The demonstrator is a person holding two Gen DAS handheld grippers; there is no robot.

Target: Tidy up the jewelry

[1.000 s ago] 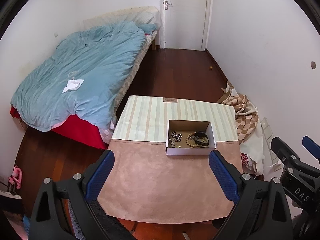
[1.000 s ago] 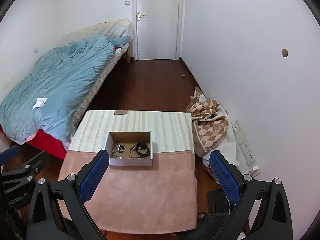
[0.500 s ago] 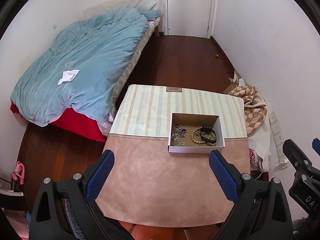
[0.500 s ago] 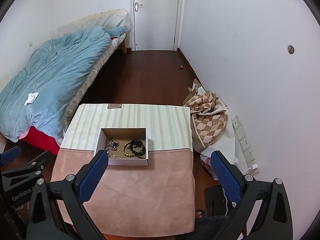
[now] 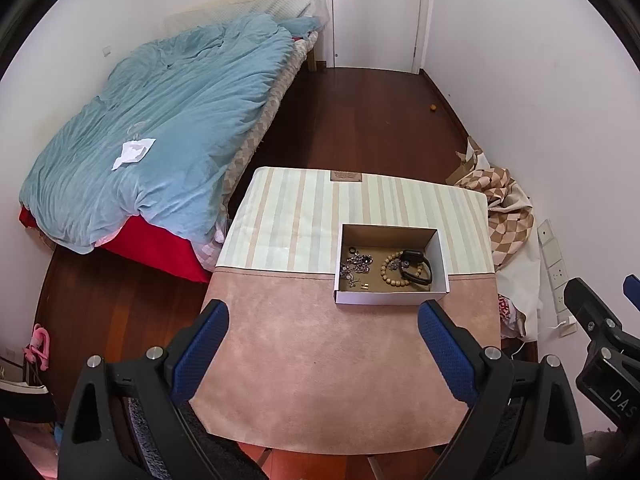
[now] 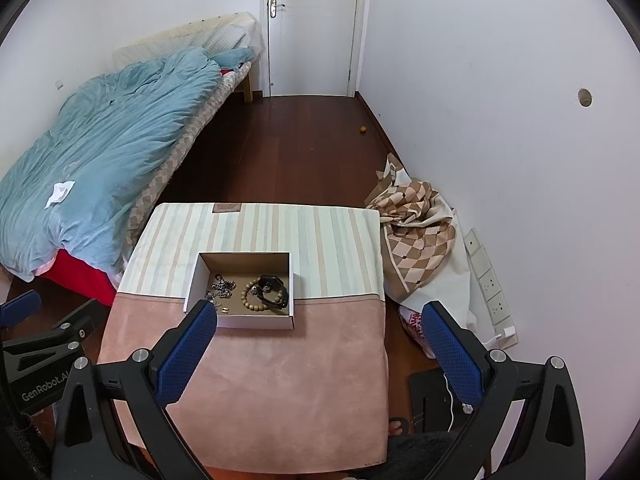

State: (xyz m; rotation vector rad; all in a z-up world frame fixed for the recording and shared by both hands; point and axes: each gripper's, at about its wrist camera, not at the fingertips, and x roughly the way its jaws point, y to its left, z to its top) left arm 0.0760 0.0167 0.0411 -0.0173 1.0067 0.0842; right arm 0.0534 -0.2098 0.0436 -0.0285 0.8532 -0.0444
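A small open cardboard box (image 5: 390,303) (image 6: 240,322) sits in the middle of a table covered with a pink and striped cloth (image 5: 340,360) (image 6: 280,380). Inside lie a wooden bead bracelet (image 5: 394,272) (image 6: 253,300), a black band (image 5: 418,270) (image 6: 276,290) and silver chain pieces (image 5: 356,266) (image 6: 220,290). My left gripper (image 5: 323,338) is open and empty, high above the table's near half. My right gripper (image 6: 320,340) is open and empty, above the table's near right part. Each gripper shows at the other view's edge.
A bed with a blue duvet (image 5: 160,128) (image 6: 92,168) stands left of the table. A checked cloth heap (image 5: 508,208) (image 6: 416,236) lies on the floor at the right by the white wall. A closed white door (image 5: 376,12) is at the far end.
Both grippers have moved down and forward toward the table; the box appears larger and nearer. Both stay open and empty.
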